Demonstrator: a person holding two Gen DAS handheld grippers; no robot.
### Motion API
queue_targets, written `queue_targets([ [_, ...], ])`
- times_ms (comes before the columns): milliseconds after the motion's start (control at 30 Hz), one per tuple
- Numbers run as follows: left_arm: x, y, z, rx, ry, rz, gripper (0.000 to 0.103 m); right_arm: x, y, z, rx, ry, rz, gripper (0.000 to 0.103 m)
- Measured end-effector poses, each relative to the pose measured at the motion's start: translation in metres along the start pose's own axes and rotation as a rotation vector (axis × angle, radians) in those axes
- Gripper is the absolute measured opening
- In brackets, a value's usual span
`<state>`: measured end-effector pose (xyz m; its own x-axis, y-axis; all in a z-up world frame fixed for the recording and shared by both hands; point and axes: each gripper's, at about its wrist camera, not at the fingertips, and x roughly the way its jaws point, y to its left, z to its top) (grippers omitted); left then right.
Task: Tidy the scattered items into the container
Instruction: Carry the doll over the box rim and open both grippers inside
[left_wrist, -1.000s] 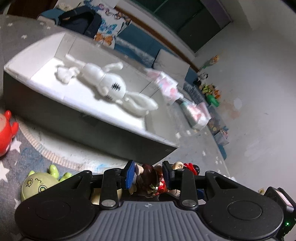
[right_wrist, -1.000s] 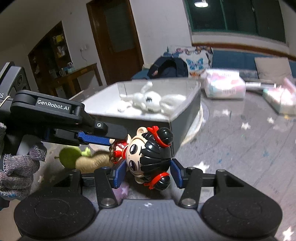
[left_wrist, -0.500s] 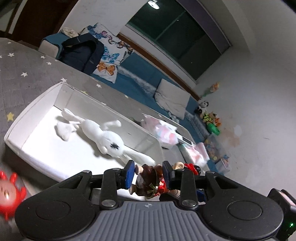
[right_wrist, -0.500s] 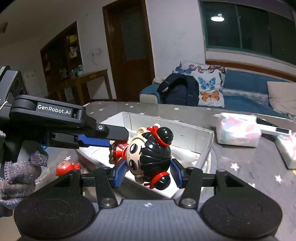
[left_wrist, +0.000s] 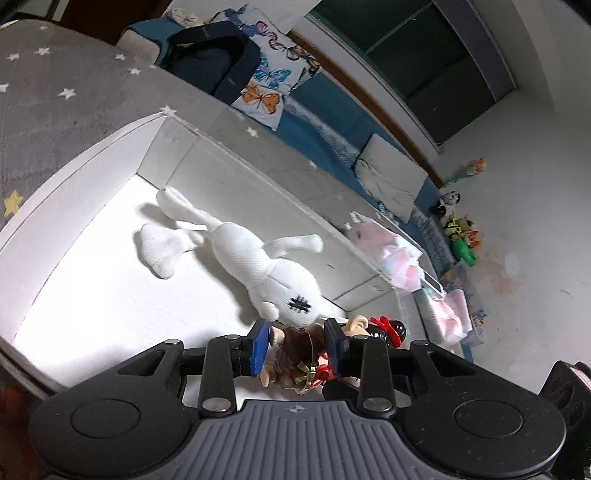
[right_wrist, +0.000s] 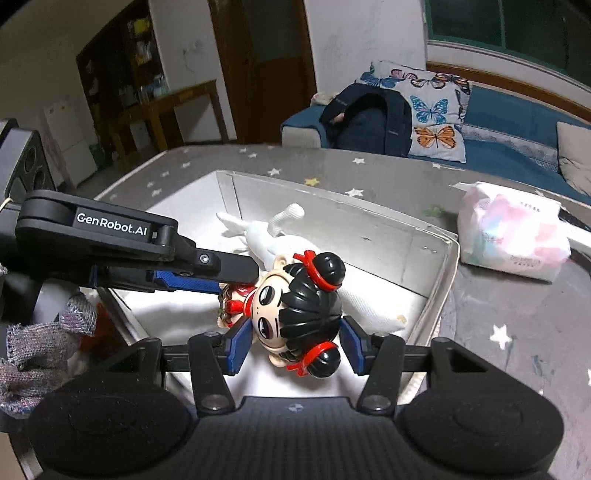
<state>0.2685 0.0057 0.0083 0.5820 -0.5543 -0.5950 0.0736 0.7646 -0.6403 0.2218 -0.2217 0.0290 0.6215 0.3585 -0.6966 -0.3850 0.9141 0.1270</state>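
Both grippers hold one doll figure above the white open box (left_wrist: 85, 155). My left gripper (left_wrist: 297, 350) is shut on the doll's brown body (left_wrist: 297, 358). My right gripper (right_wrist: 295, 343) is shut on the doll's black-haired head (right_wrist: 303, 310). The left gripper also shows in the right wrist view (right_wrist: 207, 277), coming in from the left. A white plush rabbit (left_wrist: 266, 273) lies inside the box, and shows in the right wrist view (right_wrist: 266, 232). The box wall shows there too (right_wrist: 332, 221).
The box stands on a grey star-patterned cloth (right_wrist: 517, 325). A pink and white tissue pack (right_wrist: 513, 236) lies right of the box. A sofa with a butterfly cushion (right_wrist: 436, 110) and a dark backpack (right_wrist: 369, 122) is behind. A red toy (right_wrist: 99, 332) sits left of the box.
Both grippers have carried the doll up from beside the box to above its inside. The green and red toys have left the left wrist view.
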Motion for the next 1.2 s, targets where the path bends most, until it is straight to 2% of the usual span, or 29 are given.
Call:
queue_targets([
  [300, 0.009, -0.002, 0.001, 0.022, 0.003, 0.039, 0.035, 0.021, 0.011, 0.008, -0.114, 0.069, -0.065, 0.053],
  [600, 0.006, -0.003, -0.002, 0.032, 0.008, 0.025, 0.035, 0.029, 0.014, 0.01, -0.171, 0.093, -0.115, 0.053],
  [1000, -0.02, -0.005, -0.009, 0.056, -0.032, 0.001, 0.035, 0.013, 0.014, 0.006, -0.147, 0.059, -0.116, 0.054],
  [1200, -0.042, -0.008, -0.017, 0.079, -0.062, -0.005, 0.035, -0.016, 0.02, 0.003, -0.15, -0.006, -0.111, 0.054],
])
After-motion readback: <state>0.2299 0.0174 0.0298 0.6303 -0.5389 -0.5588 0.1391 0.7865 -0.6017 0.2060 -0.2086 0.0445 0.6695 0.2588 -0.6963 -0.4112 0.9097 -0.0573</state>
